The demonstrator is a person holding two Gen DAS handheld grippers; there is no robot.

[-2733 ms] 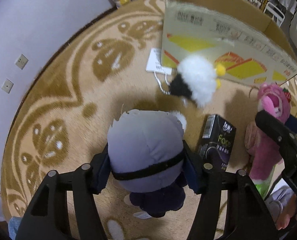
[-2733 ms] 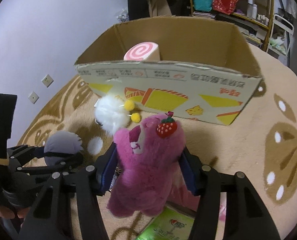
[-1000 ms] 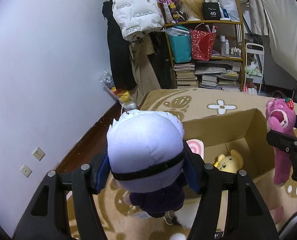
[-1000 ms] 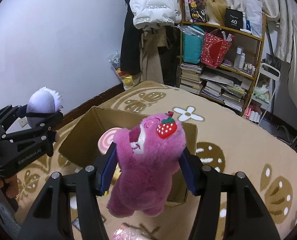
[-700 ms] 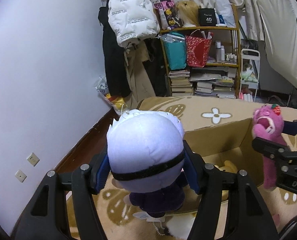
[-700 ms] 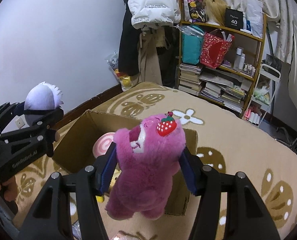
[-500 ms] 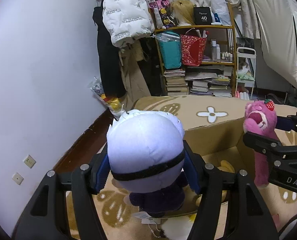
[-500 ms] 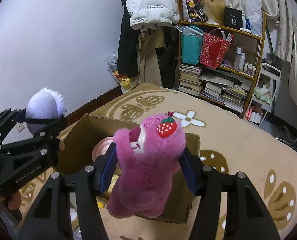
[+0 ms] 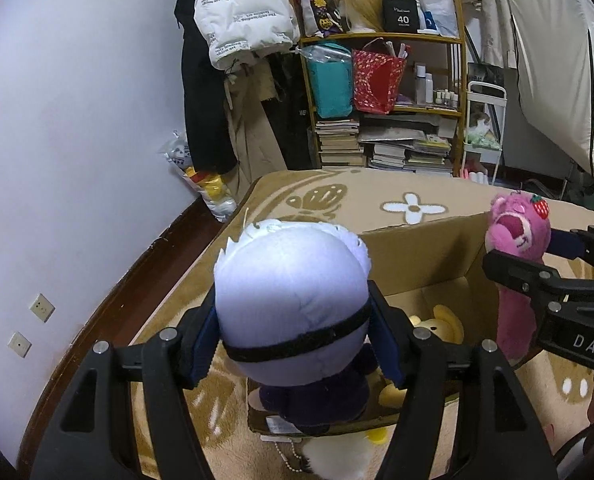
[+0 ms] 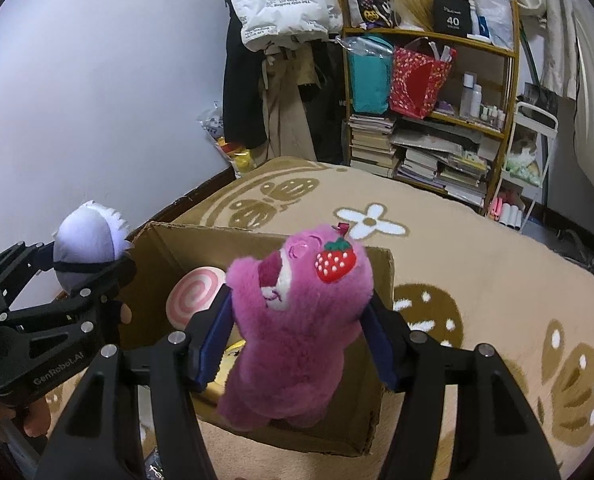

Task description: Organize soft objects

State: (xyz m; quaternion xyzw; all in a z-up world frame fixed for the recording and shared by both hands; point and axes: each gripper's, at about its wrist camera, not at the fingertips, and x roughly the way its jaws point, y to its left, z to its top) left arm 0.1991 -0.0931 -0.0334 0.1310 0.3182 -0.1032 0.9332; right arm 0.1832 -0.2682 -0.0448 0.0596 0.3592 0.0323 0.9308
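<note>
The left gripper (image 9: 297, 344) is holding the white-haired doll (image 9: 293, 312) over the cardboard box (image 10: 257, 248), and its jaws have just been opening a little. The right gripper (image 10: 297, 336) is holding the pink bear (image 10: 297, 320) over the box too, its jaws also loosening. A yellow plush (image 9: 445, 322) is lying inside the box.
</note>
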